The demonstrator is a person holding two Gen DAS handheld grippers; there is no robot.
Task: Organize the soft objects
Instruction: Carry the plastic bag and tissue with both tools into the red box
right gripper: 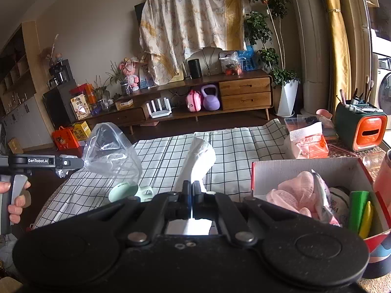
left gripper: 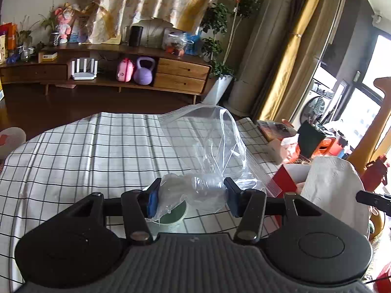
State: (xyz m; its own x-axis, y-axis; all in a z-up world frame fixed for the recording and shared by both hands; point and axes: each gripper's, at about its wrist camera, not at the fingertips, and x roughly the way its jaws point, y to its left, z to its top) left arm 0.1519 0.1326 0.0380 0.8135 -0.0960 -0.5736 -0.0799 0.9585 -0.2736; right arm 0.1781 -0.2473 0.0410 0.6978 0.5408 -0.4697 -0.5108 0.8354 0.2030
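L claw (left gripper: pixel 191 195) pinches the bunched bag (left gripper: pixel 207 141) in the air over the checked cloth (left gripper: pixel 73 151), jaws only part closed; R claw (right gripper: pixel 193 190) clamped on the white towel (right gripper: pixel 200 156), box (right gripper: pixel 293 168) beside it. Risks – slick plastic slipping from L, bag mouth collapsing, so towel snags going in

My left gripper (left gripper: pixel 191 197): matte black housing, ribbed grey centre panel, two round side discs, silver pivot rivets, blue pads on black fingers (left gripper: pixel 152 201). My right gripper (right gripper: pixel 191 190): same black build. "GenRobot.AI" on left unit; grey trigger; bare skin on my left hand (right gripper: pixel 17 201).
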